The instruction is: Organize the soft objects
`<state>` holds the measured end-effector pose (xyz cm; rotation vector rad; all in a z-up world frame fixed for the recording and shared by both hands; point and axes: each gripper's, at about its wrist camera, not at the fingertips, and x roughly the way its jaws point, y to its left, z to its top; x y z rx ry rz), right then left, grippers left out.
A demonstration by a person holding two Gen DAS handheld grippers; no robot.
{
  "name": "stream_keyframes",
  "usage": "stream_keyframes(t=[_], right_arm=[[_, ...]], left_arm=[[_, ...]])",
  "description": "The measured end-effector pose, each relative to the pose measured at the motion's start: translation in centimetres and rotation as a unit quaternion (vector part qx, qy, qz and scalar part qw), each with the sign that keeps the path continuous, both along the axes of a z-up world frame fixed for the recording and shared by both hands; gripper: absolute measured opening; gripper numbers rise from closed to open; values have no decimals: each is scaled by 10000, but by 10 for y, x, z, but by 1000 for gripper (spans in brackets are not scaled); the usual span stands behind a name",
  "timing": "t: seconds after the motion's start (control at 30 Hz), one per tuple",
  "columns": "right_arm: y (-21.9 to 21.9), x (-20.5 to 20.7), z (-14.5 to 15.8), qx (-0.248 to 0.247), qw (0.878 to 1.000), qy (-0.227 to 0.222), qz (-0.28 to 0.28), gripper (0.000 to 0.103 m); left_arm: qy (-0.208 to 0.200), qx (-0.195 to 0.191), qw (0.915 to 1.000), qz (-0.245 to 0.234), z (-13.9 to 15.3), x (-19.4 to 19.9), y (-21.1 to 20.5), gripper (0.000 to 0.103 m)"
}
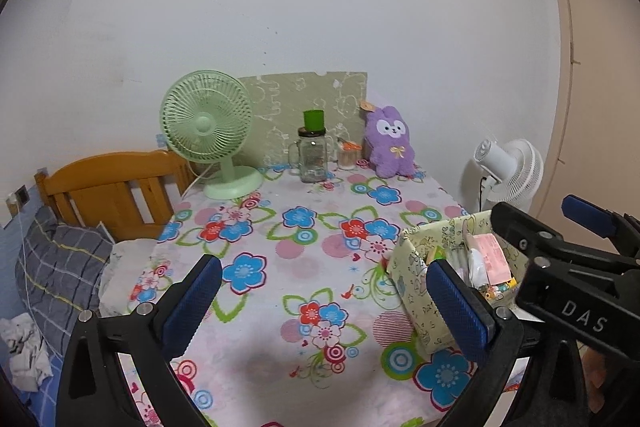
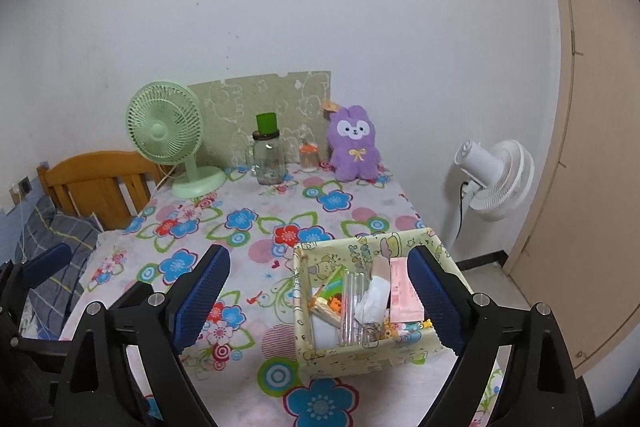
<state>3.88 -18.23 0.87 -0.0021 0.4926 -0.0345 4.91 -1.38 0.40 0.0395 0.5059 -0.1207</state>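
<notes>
Your target, the purple plush bunny [image 2: 354, 147], sits upright at the far edge of the worktop [image 2: 256, 227], propped against the wall with the green patterned board [image 2: 260, 99] just behind it, so its long axis runs vertically, ears up and feet on the flowered cloth. From your right hand-held gripper [image 2: 320, 295] it lies straight ahead and only slightly to the right, well apart, with the yellow patterned box [image 2: 360, 351] standing between you and it in the near foreground. From your left hand-held gripper [image 1: 324, 303] the bunny [image 1: 390, 143] is ahead and further off to the right, so the right one looks to be the nearer and better lined up. Both sets of jaws are spread wide and carry nothing. The right one hovers low over the near edge, its right finger overlapping the box rim in view, though you cannot tell whether it touches. The left one hangs level beside it, over bare cloth. To reach the toy you would probably have to lift over or skirt the box, which is already full of small items, then come in with the fingers either side of the soft body. Mind the glass jar [image 2: 270, 159] with the green cup [image 2: 267, 125] on top and the small container [image 2: 310, 155] just to the bunny's left; the green fan [image 2: 168, 139] stands further left.
</notes>
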Motion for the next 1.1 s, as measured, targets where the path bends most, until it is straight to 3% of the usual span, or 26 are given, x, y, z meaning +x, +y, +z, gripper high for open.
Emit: stream_keyframes(t=[0.3,1.1], right_arm=[[4,-23,9,-52,9996,-266,43,98],[5,-48,7,56,9987,-504,82,100]], left_arm=[[-236,-33,9993,293,6,-24,19,103],[-207,-100,9989,398,5,-37,28,103]])
